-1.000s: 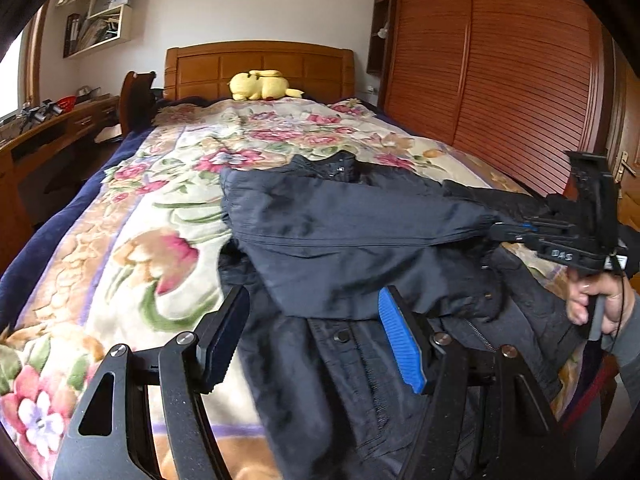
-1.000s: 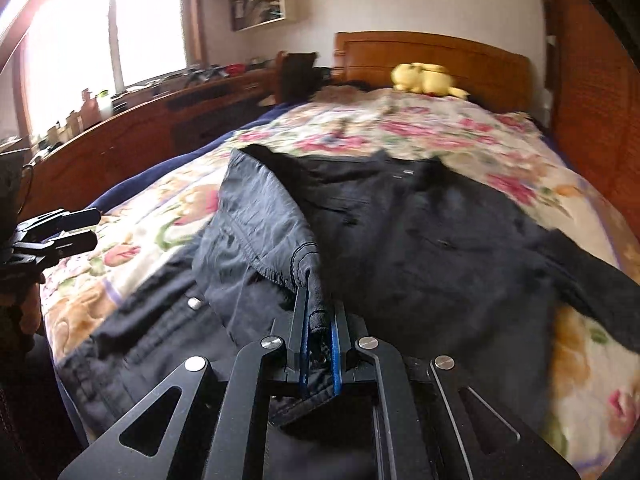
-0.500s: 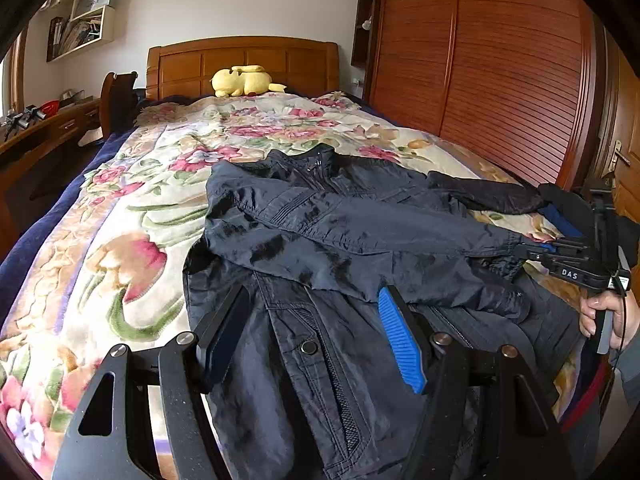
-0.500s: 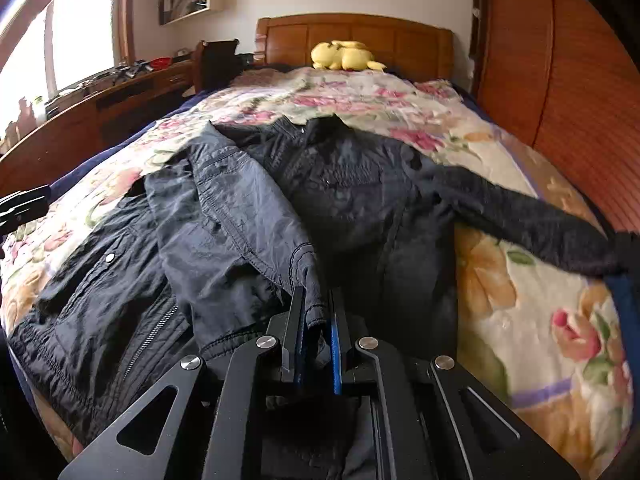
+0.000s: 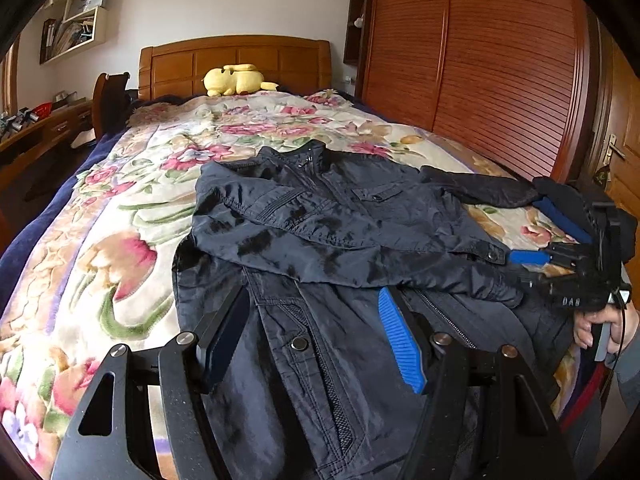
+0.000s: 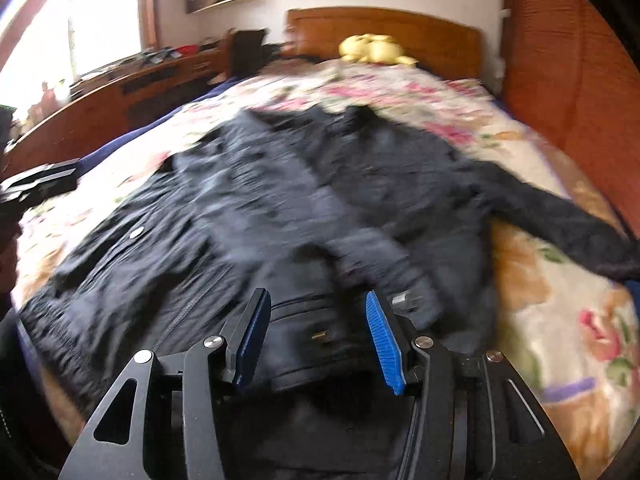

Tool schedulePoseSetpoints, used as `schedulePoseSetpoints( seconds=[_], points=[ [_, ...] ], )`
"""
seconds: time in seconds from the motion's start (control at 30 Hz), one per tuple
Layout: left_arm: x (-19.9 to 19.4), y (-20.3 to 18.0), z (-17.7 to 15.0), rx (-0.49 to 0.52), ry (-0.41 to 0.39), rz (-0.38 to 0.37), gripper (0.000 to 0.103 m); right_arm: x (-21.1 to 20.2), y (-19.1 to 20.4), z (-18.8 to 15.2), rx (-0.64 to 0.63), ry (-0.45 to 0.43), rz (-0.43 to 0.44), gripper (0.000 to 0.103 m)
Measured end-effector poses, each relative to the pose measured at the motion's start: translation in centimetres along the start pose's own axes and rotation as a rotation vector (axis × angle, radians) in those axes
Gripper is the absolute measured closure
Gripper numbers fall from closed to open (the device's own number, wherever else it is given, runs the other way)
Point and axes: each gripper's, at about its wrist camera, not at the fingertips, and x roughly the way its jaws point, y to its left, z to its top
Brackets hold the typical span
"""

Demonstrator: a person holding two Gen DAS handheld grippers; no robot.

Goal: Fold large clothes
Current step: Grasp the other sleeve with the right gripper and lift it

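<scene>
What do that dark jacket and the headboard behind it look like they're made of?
The jacket looks like thin synthetic cloth, perhaps nylon: a slight sheen, fine crinkles, metal snaps and a zipper. The headboard looks like varnished wood: orange-brown, glossy, with raised panels. Touch would settle either.

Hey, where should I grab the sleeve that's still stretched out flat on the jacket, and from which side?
Grip the outstretched sleeve at its cuff end, near the wardrobe-side edge of the bed, coming in from that side with the open right gripper. It lies flat and straight, clear of the jacket body.
</scene>
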Motion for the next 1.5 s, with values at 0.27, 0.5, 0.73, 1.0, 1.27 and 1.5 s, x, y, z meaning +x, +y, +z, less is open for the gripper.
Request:
schedulePoseSetpoints(
  seconds=[0.27, 0.5, 0.73, 1.0, 1.27, 1.5],
  points=[
    [0.6, -0.4, -0.1, 0.027, 0.029, 0.030, 0.035, 2.3, 0.3, -2.7, -0.026, 0.117, 0.059, 0.068],
    [3.0, -3.0, 1.2, 0.051, 0.042, -0.023, 0.035, -1.9, -3.4, -2.5, 0.052, 0.043, 0.052, 0.067],
    [6.8, -5.8, 2.9, 0.075, 0.052, -0.087, 0.035, -6.2, -9.6, -1.0, 0.071, -0.004, -0.103, 0.056],
    [12.2, -8.3, 3.2, 0.141, 0.108, -0.101, 0.035, -5.4, -17.4, 0.1, 0.194, 0.023, -0.222, 0.051],
    [14.6, -10.1, 2.8, 0.184, 0.133, -0.156, 0.035, -0.5, -22.2, 2.5, 0.234, 0.053, -0.317, 0.051],
    [15.8, -10.6, 2.5, 0.190, 0.143, -0.183, 0.035, 6.9, -25.1, 4.2, 0.213, 0.135, -0.418, 0.046]
  ],
)
